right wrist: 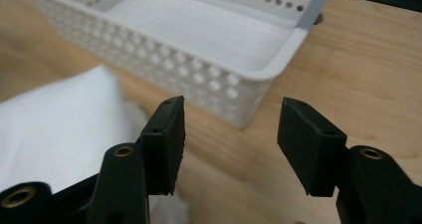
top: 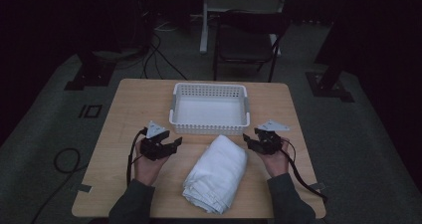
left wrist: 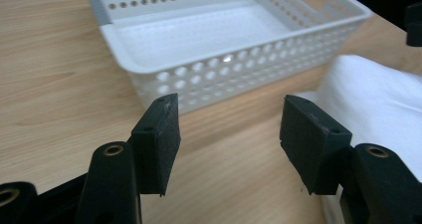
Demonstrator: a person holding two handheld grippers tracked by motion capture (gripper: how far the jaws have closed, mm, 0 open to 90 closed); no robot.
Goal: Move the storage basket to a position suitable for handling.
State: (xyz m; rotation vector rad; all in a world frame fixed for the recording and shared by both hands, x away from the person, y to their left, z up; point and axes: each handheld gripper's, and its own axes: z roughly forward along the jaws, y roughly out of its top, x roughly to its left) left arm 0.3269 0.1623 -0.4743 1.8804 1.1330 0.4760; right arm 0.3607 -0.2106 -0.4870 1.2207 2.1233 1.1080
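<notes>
Folded white towel [top: 217, 174] — flat on table [top: 129, 109], centre front, just short of white perforated basket [top: 209, 109]; long axis runs front-left to back-right, far end nearly at basket's near wall. Left gripper [top: 175, 143] — beside towel's left edge, jaws part open, empty, aimed inward at towel. Right gripper [top: 247, 140] — beside towel's far right corner, jaws part open, empty, likewise aimed inward. Towel between both grippers, neither touching; right gripper closer to cloth. Basket empty, beyond towel.
</notes>
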